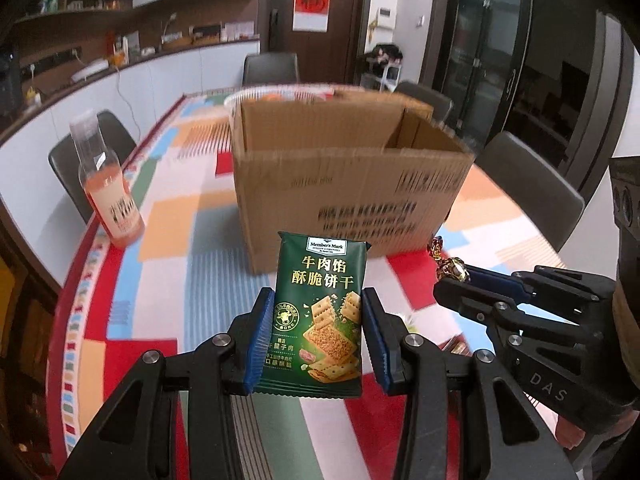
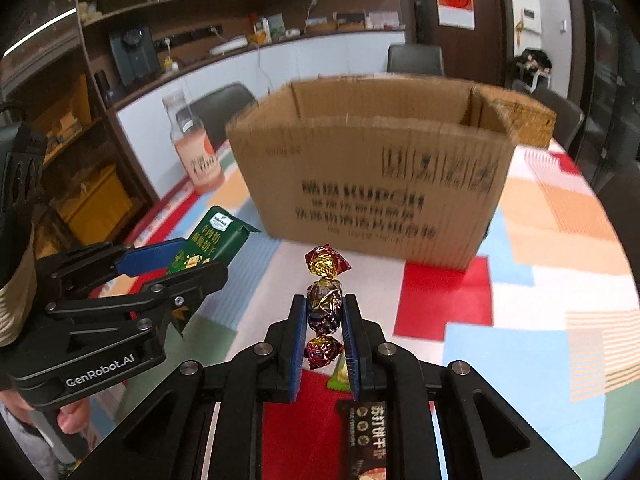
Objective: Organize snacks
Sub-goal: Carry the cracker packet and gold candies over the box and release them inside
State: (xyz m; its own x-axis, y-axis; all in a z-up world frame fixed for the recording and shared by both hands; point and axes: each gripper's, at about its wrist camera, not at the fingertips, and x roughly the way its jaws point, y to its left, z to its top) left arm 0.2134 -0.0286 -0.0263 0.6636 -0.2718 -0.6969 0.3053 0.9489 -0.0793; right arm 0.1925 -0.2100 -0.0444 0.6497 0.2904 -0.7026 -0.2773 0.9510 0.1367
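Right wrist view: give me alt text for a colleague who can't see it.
The right gripper holds a foil-wrapped candy upright in front of an open cardboard box on a colourful tablecloth. At left, the left gripper holds a green cracker packet.

The green cracker packet [image 1: 318,316] carries a white badge reading "Member's Mark" at its top, with large yellow characters "牛肉馅 酥脆饼干" beneath it; the smaller print lower down is too fine to read. The body of the right claw [image 1: 452,282], seen from the left wrist view, is marked "DAS". The body of the left claw [image 2: 200,258], seen from the right wrist view, reads "GenRobot.AI". A dark snack bar [image 2: 366,440] on the surface shows "苏打饼干". The black printing on the cardboard box [image 2: 372,168] is blurred and illegible.
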